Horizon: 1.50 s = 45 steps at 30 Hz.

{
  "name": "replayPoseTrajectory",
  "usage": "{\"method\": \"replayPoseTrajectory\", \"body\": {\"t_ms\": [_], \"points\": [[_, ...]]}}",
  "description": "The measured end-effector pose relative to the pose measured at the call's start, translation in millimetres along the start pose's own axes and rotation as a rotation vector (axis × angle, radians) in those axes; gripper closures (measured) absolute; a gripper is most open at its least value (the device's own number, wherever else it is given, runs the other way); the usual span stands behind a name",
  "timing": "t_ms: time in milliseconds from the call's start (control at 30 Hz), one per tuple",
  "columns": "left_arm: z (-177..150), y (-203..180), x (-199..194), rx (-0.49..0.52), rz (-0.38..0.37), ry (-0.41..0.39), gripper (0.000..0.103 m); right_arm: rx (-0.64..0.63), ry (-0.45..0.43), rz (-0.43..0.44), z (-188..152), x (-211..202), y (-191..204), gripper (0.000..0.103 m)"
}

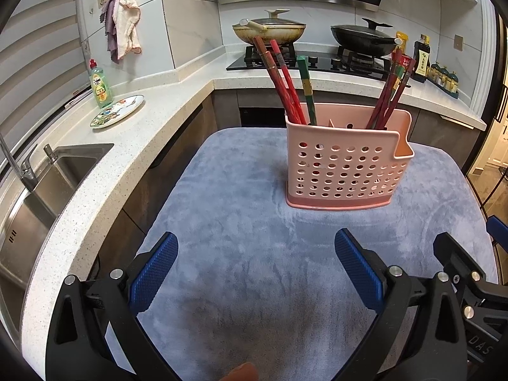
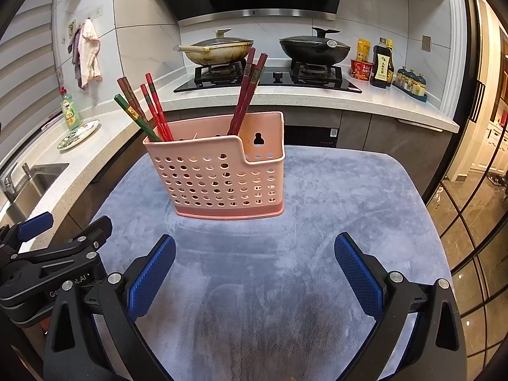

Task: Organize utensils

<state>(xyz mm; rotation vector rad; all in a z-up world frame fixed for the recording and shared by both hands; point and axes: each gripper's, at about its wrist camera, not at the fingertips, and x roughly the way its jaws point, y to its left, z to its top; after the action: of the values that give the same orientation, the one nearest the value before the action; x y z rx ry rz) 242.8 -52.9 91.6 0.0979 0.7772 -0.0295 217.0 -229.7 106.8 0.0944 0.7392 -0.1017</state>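
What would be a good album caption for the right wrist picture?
Open right tool hovers over a blue mat, facing a pink holder of chopsticks.

Pink perforated holder (image 1: 346,162) (image 2: 222,174) upright on blue cloth, 12 o'clock. Red chopsticks plus one green chopstick (image 1: 306,89) (image 2: 136,117) lean toward 11 in left compartment. Dark red chopsticks (image 1: 390,92) (image 2: 247,90) lean toward 1, right of them.
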Motion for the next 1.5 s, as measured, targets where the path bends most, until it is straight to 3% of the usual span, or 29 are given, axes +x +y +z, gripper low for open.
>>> {"method": "replayPoseTrajectory", "body": {"t_ms": [1500], "points": [[1.4, -4.7, -1.7, 0.011, 0.006, -0.004, 0.007, 0.006, -0.004, -0.009, 1.8, 0.2, -1.9, 0.006]]}}
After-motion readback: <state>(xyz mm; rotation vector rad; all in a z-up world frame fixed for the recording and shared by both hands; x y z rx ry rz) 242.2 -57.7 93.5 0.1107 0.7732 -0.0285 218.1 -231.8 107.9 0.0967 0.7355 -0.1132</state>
